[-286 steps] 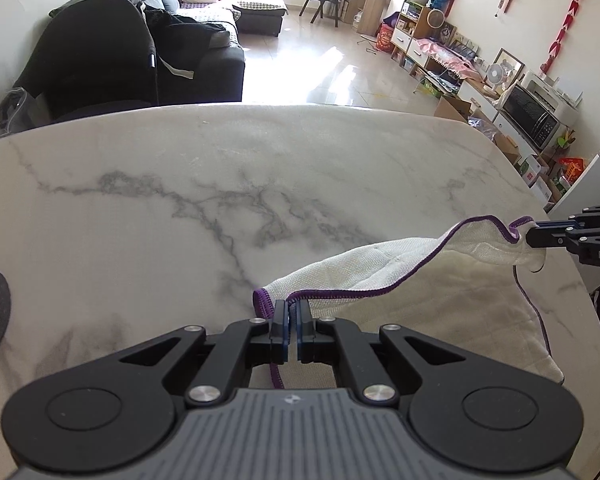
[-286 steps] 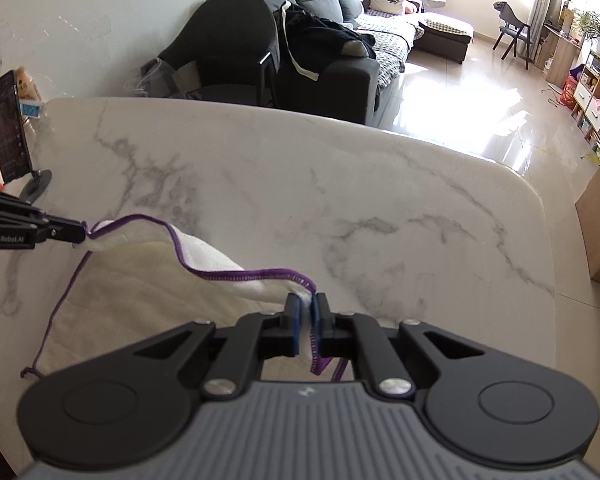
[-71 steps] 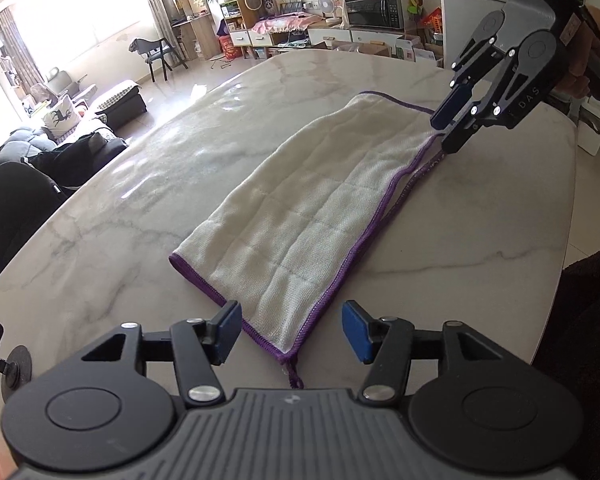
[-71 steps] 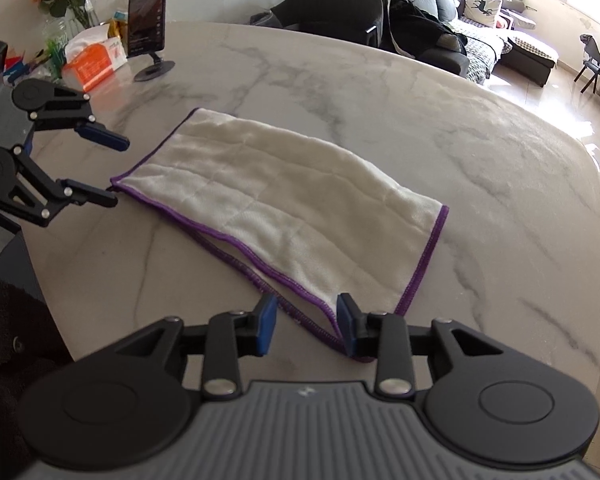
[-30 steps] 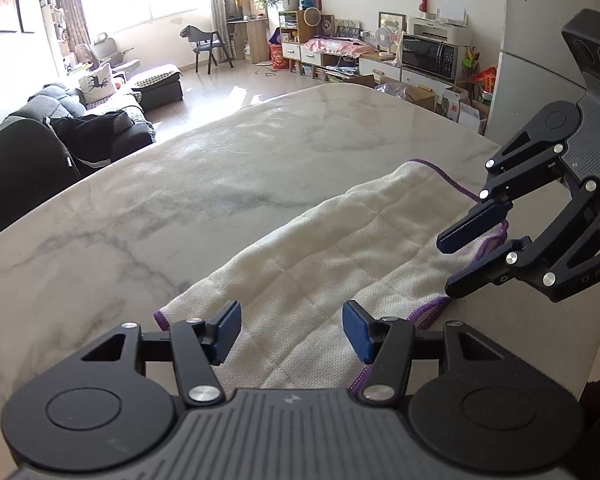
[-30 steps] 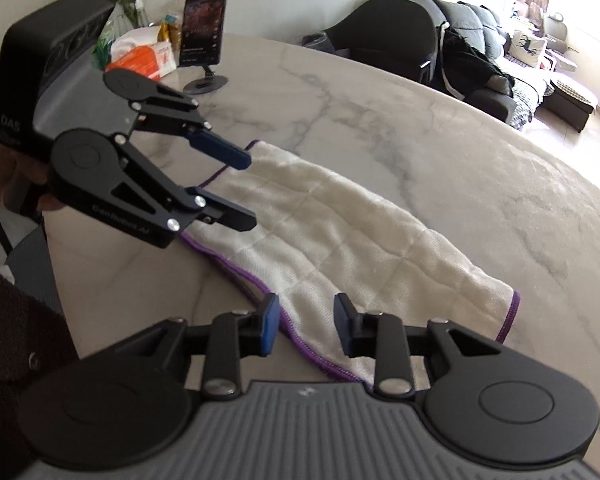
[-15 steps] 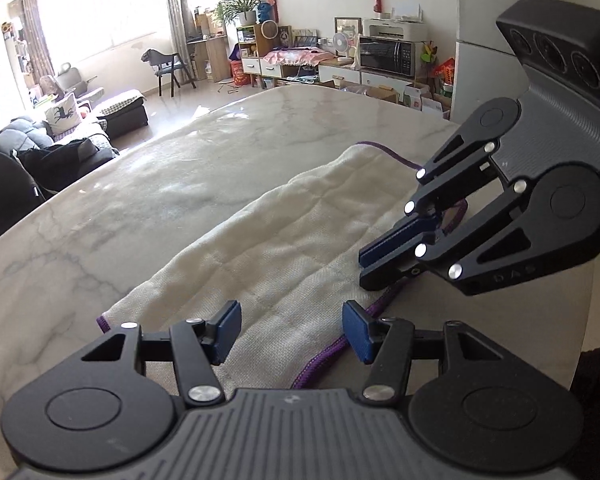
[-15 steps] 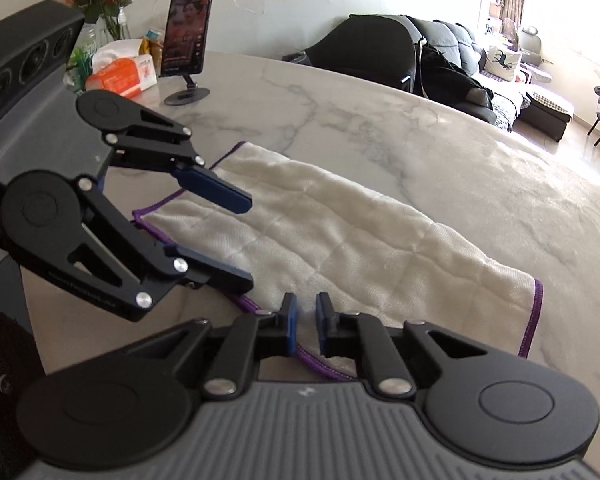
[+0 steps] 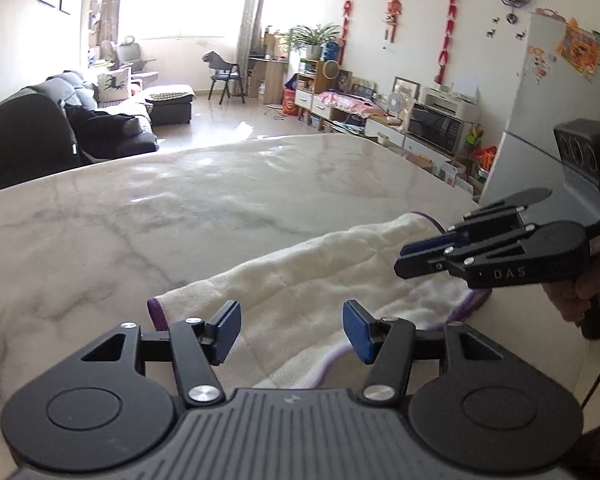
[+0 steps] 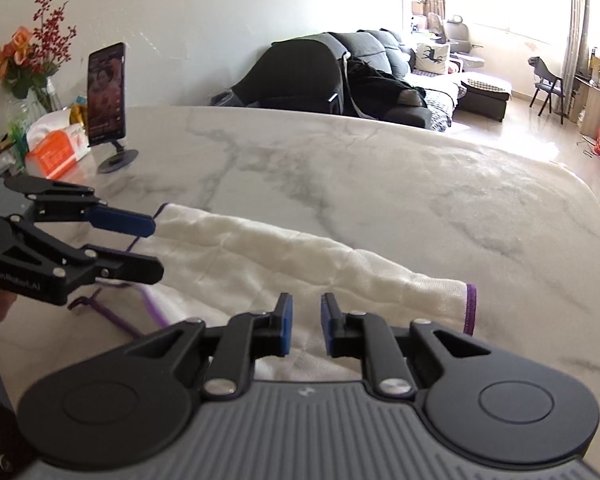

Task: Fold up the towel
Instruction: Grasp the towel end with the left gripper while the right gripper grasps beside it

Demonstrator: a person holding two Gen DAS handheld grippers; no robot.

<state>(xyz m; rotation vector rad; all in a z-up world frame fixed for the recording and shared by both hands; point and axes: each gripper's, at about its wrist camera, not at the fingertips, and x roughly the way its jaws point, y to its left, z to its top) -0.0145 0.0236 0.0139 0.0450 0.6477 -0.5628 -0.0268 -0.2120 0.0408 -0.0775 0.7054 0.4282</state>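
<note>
Left gripper jaws half open over the folded white purple-edged towel, empty, right gripper jaws just reopening slightly, narrow gap, pressing nothing, both tilted downward over the towel on the marble worktop, right gripper at three o'clock in the left wrist view.

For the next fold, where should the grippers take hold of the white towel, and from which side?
Probably at the purple-hemmed short end of the towel, at its two corners on the right. This end lies flat and free on the marble table. Come in low from the near long edge, one jaw sliding under both layers, then carry it across to the other end.
</note>
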